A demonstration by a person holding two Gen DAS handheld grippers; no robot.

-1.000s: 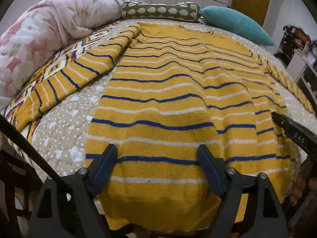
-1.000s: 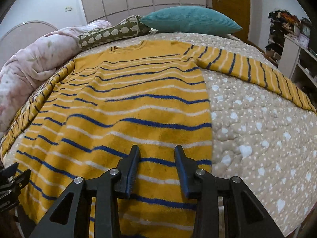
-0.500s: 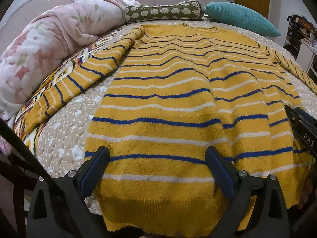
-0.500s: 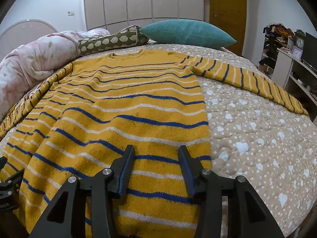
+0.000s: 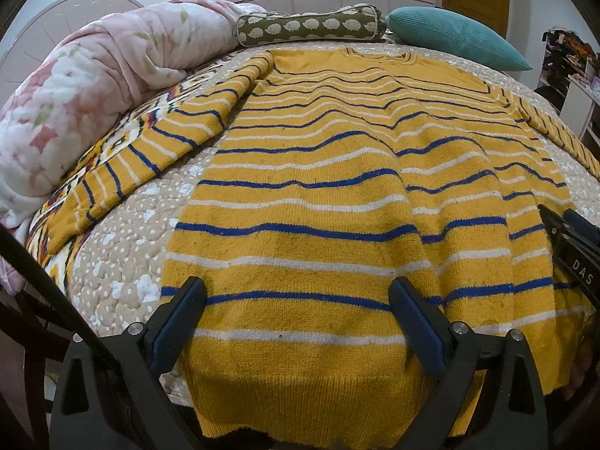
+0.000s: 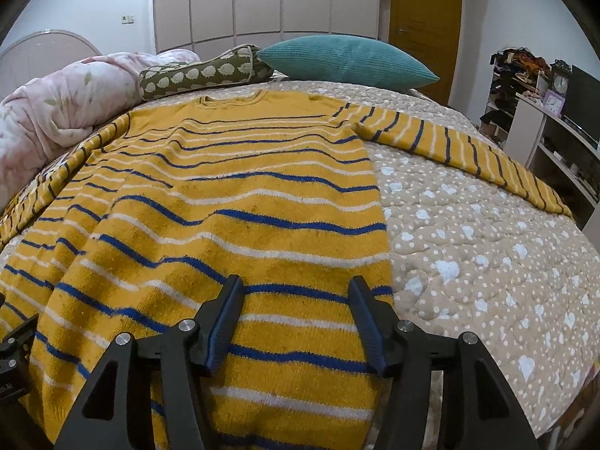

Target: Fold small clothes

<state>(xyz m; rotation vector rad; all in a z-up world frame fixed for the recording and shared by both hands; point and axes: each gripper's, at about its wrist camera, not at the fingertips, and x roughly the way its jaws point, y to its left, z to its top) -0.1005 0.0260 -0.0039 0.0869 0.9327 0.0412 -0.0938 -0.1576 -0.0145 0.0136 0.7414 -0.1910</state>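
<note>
Sweater (image 5: 322,202) spread flat on bed (image 6: 487,262), sleeves out to both sides, hem over near edge. Left gripper (image 5: 296,322) spread wide above hem; right gripper (image 6: 296,322) parted too, near right side seam, neither pinching cloth. Pink blanket (image 5: 93,90) bunched at left, touching nothing yellow. Patterned bolster (image 5: 311,28) and teal pillow (image 6: 345,62) beyond collar. Wardrobe (image 6: 262,0), wooden door (image 6: 423,26), cluttered shelves (image 6: 543,120) behind.

The yellow sweater (image 5: 318,195) has blue and white stripes. It lies flat across the middle of the frame. Both sleeves are spread out.
</note>
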